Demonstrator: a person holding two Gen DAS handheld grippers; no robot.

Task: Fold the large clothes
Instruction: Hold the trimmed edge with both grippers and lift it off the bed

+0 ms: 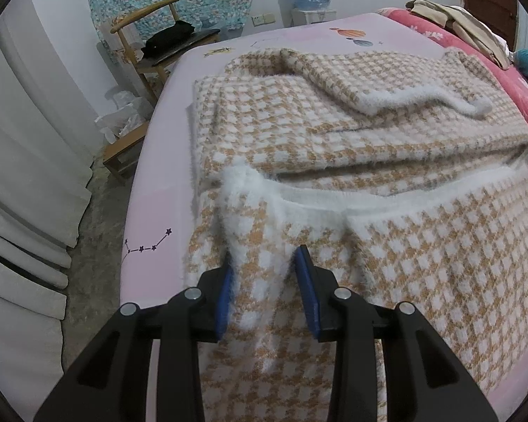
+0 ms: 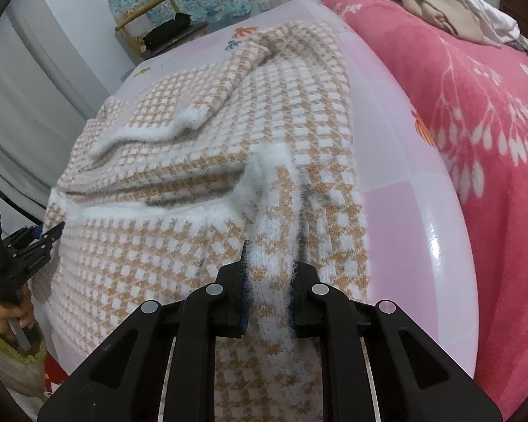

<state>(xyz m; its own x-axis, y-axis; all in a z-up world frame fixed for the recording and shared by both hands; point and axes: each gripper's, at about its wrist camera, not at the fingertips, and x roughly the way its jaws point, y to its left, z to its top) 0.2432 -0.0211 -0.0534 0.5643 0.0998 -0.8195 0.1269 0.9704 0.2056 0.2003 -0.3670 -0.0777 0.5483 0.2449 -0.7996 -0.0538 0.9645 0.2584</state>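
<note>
Lying half-folded on the pink bed [image 1: 165, 161], the fuzzy checked sweater [image 1: 334, 130] looks thick, soft and floppy; left gripper [image 1: 265, 263] and right gripper [image 2: 269, 263] each clamp its white-trimmed near edge, a sensible hold.

Both wrist cameras ride their grippers, tilted down, close over the checked sweater [image 1: 334, 133] toward twelve o'clock; both share the wooden chair [image 2: 148, 17].

Tan-and-white houndstooth sweater [image 1: 334, 133] with white trim — pale pink sheet [image 2: 397, 161], deep pink floral blanket [image 2: 482, 112].
</note>
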